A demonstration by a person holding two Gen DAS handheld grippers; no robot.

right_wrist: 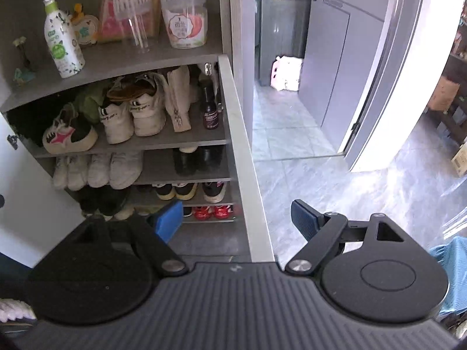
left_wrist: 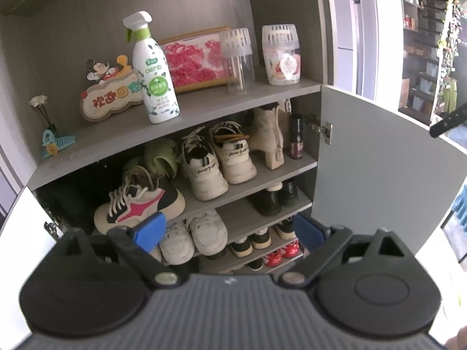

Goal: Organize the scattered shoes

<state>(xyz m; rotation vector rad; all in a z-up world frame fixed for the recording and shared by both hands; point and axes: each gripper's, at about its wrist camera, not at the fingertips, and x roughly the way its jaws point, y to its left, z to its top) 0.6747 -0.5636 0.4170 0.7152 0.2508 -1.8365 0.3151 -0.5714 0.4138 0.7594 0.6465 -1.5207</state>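
An open grey shoe cabinet (left_wrist: 251,186) holds several shelves of shoes. A cream sneaker with a pink and black side (left_wrist: 140,207) sits at the left front of the top shoe shelf; it also shows in the right wrist view (right_wrist: 68,138). Beside it stand green shoes (left_wrist: 160,156), a pair of white sneakers (left_wrist: 219,160) and a cream boot (left_wrist: 268,137). My left gripper (left_wrist: 229,232) is open and empty, just in front of the shelves. My right gripper (right_wrist: 236,218) is open and empty, astride the open door's edge (right_wrist: 242,151).
The top shelf holds a white spray bottle (left_wrist: 154,70), a Mickey sign (left_wrist: 108,93), a red-patterned box (left_wrist: 198,61) and two deodoriser jars (left_wrist: 281,55). A dark bottle (left_wrist: 296,137) stands by the boot. The right door (left_wrist: 379,160) is swung open. Tiled floor (right_wrist: 321,180) lies to the right.
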